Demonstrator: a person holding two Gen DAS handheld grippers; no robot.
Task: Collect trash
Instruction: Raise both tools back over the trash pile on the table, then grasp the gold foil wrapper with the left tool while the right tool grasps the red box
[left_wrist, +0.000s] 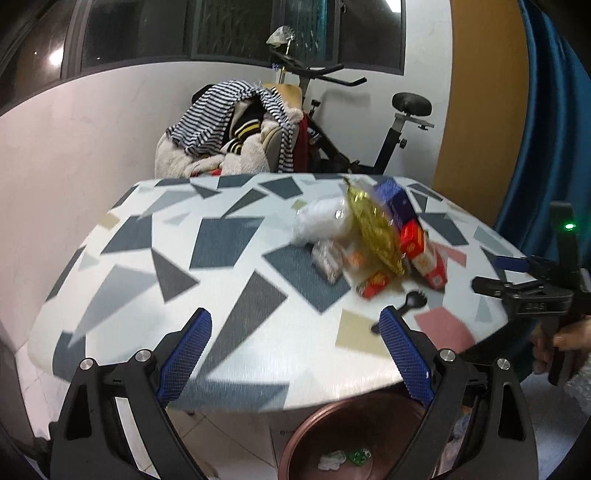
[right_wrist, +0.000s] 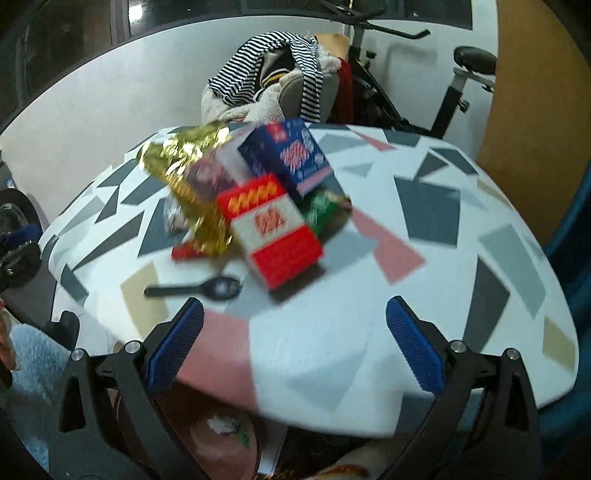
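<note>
Left tongs (left_wrist: 295, 350) are hanging wide apart over the near edge of the patterned table (left_wrist: 155, 258), gripping nothing. Just below them, under the table edge, a brown bowl (left_wrist: 295, 443) is sitting with a few scraps in it. Moving right, the trash is piling up near the middle of the table: a white plastic bag (left_wrist: 317, 221) is lying at the left of the heap, a gold wrapper (left_wrist: 373, 229) is draping over it, and a blue box (left_wrist: 395, 203) and a red and white box (left_wrist: 424, 254) are crowding in behind. A small red box (left_wrist: 373, 284) is resting in front, and a black spoon (left_wrist: 410, 302) is lying just beside it, nearest the tongs. Further right, the right tongs (right_wrist: 295, 347) are also standing fully apart and empty, hovering at the table's near edge, with the red and white box and the spoon lying just ahead of them. It is all a bit blurred.
</note>
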